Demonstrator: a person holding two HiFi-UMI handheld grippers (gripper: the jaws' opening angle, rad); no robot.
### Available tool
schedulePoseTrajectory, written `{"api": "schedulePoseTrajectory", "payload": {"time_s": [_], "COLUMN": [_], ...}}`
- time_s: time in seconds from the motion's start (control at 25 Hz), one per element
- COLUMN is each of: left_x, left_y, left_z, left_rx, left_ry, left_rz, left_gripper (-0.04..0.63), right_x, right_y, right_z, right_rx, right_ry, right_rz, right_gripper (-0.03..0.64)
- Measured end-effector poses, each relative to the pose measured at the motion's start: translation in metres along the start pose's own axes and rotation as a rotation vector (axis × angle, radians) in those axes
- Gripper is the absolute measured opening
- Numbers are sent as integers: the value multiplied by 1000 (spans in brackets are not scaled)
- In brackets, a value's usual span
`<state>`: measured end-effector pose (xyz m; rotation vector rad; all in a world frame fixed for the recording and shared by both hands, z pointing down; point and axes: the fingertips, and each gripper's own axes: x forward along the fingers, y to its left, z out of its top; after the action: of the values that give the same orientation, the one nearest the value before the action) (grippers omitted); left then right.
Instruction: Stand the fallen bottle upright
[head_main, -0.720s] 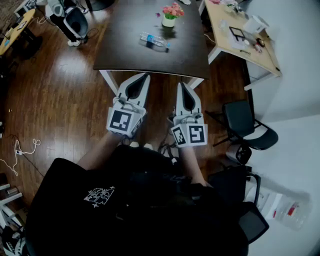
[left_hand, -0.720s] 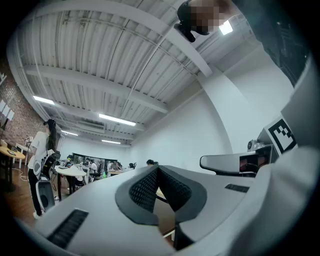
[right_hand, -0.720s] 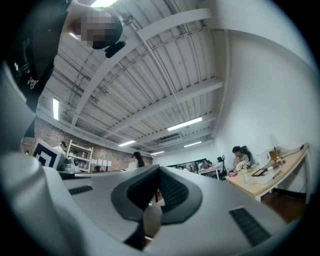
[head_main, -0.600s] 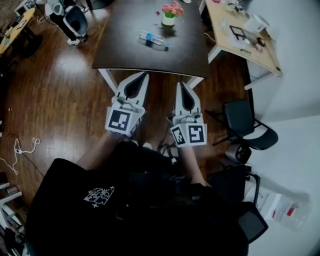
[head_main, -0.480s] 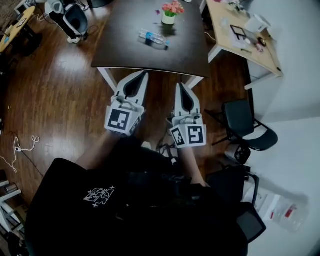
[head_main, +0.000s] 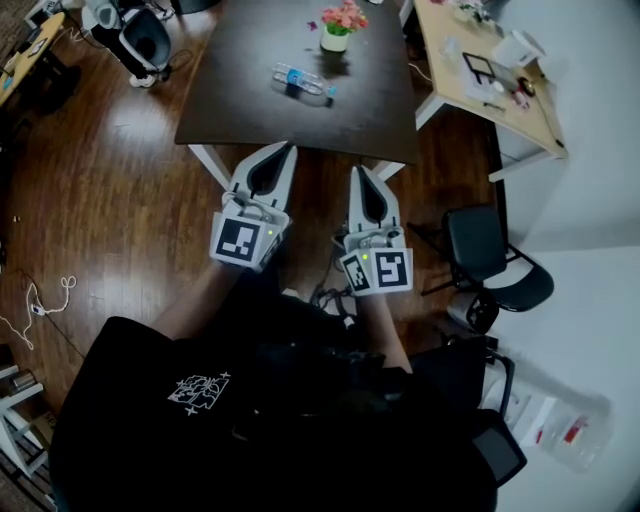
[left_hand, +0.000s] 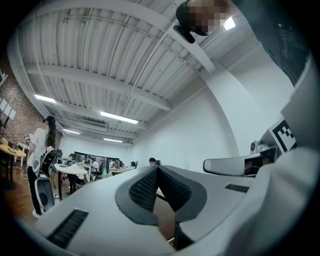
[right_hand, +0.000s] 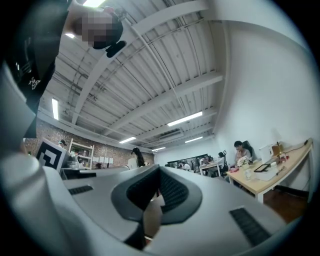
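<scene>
Both grippers are holding off from the dark table (head_main: 250, 115). Over the last moments only the head view has drifted a little, and neither tool has closed on the work. The left gripper (head_main: 289, 147) and the right gripper (head_main: 357, 170) hang side by side just short of the table's near edge, each with its jaws pressed together on nothing. That suggests the approach has barely begun, and the jaws will need to spread before any grasp.

The fallen bottle (head_main: 301, 83) lies on its side on the table, toward the far half and well apart from both tools. A pot of pink flowers (head_main: 337, 36) stands further back on the table. The bottle's long axis runs roughly across the table, with the right end angled slightly toward the near edge. Which end carries the cap is too small to tell.
</scene>
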<state>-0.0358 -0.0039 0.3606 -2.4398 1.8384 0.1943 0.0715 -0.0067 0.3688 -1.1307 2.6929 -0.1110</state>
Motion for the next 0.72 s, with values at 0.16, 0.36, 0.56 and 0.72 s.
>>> {"api": "schedulePoseTrajectory", "payload": {"time_s": [0.16,0.36,0.56,0.72], "left_x": [27,67,107,145], "left_y": [22,59,90,113], "left_z": [-11,-25,-46,-56], "left_rx": [5,22,46,37], "left_ry": [4,38,111,122], "left_rz": [-10,-35,-117,-184], "left_gripper": [-2,-2,-2,-2], "right_x": [30,81,136,178], "right_y": [-13,-27,-41,-57], "right_z": [-9,-16,-21,-29], "right_rx": [-6,-11,-10,-7], "right_ry": [5,11,15,16], "right_rz": [-7,-15,-46,-85], "right_gripper": [17,16,16,17]}}
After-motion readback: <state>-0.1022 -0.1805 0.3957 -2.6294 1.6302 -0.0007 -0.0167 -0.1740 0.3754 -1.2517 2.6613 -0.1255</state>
